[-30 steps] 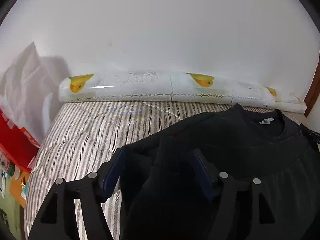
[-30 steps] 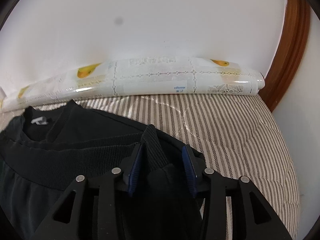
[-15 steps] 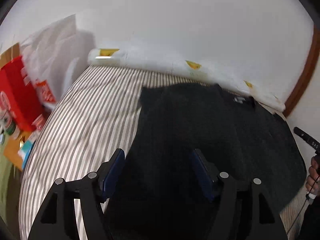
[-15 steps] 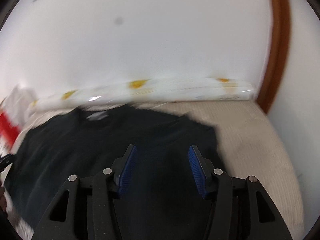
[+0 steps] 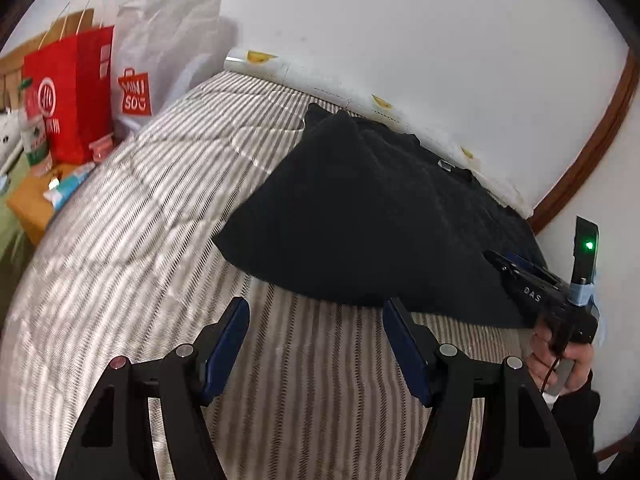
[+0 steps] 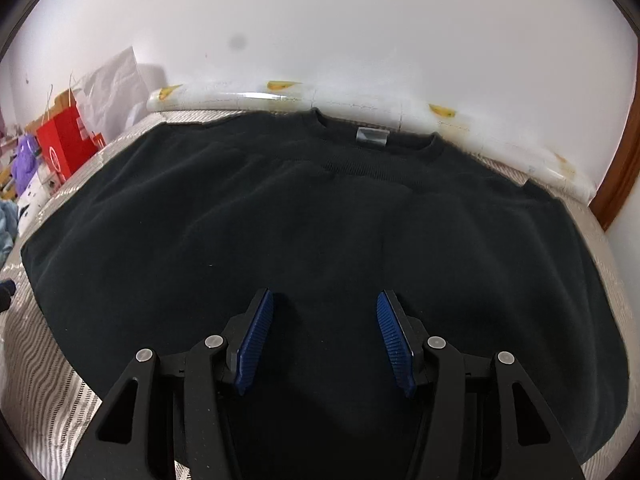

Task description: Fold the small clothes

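A black sweatshirt (image 5: 360,216) lies folded on the striped bed (image 5: 140,240), collar toward the wall. In the right wrist view it (image 6: 320,232) fills the middle, with a grey neck label (image 6: 372,137) at the far edge. My left gripper (image 5: 316,320) is open and empty, over bare mattress just short of the sweatshirt's near edge. My right gripper (image 6: 325,312) is open and empty above the sweatshirt's near half. It also shows in the left wrist view (image 5: 548,296), held by a hand at the right.
A rolled patterned sheet (image 6: 288,96) lies along the white wall. Red and white shopping bags (image 5: 80,92) stand left of the bed, with small boxes (image 5: 36,200) on the floor. A wooden door frame (image 5: 592,136) curves at the right.
Both grippers let go of the black fabric, opened and pulled back from the wall. The sweatshirt now lies folded and flat; the left gripper has swung left, off the garment.
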Demonstrator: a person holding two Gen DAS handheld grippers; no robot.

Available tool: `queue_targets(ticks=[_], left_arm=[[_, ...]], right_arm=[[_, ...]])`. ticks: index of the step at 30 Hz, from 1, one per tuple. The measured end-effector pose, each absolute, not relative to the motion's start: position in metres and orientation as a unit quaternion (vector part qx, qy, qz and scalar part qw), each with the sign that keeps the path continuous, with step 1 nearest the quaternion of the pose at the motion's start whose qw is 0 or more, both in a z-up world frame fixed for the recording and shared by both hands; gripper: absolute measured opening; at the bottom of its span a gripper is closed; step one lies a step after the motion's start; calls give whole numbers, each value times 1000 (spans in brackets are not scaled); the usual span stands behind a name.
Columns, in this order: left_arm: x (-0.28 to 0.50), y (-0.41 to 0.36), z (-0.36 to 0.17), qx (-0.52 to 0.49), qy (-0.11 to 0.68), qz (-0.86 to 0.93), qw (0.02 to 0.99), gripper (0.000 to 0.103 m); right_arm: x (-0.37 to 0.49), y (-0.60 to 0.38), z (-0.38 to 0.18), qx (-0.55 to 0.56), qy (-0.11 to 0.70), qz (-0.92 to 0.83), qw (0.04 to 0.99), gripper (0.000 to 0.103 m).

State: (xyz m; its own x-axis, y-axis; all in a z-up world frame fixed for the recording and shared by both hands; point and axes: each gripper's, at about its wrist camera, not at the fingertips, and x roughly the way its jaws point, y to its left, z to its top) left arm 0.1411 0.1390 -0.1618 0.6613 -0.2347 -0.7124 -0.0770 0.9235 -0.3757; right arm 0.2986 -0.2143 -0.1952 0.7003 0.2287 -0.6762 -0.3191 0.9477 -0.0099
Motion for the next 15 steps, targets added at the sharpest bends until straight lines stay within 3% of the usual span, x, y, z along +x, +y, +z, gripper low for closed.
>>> queue_targets(ticks=[7,11,15], left_arm=[[169,140,-178,-285,401,-56,869,67],[182,141,-180,-312,383,-51,868,66],[196,138,-181,-316,379,-42,869,66]], right_arm=[[271,-239,-180,-94,341,207,912,53],[260,-292,-165,-90,272,171,943,53],[273,-363,-171,12,263,143,954,54]])
